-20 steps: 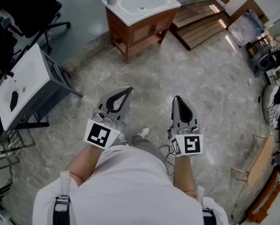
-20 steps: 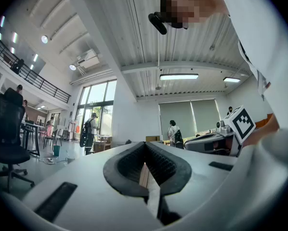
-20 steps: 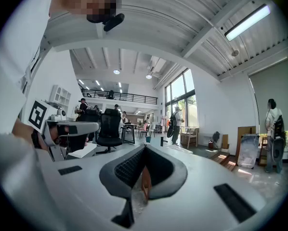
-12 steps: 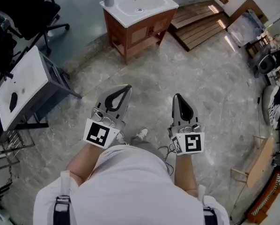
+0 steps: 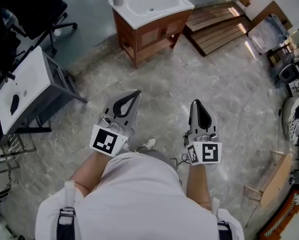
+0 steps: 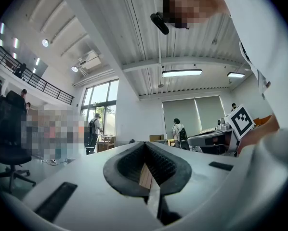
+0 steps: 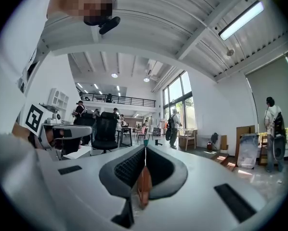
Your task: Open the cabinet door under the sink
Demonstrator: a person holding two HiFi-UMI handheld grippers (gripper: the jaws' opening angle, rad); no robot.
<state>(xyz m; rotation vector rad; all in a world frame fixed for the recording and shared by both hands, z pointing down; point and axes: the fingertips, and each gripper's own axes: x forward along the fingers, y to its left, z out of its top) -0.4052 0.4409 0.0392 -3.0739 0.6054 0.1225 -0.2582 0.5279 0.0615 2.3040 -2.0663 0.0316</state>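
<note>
Nearest the camera, the left tongs (image 5: pixel 136 92) and right tongs (image 5: pixel 195 103) are held at waist height, pointing forward over the grey marble-look floor (image 5: pixel 189 84). Both pairs are pinched together at the tips with nothing in them, which makes sense since nothing's in reach yet. The brown wooden cabinet door (image 5: pixel 152 36) under the white ceramic sink (image 5: pixel 152 4) is well apart from them, way up ahead and shut. My guess is walking over comes first.
</note>
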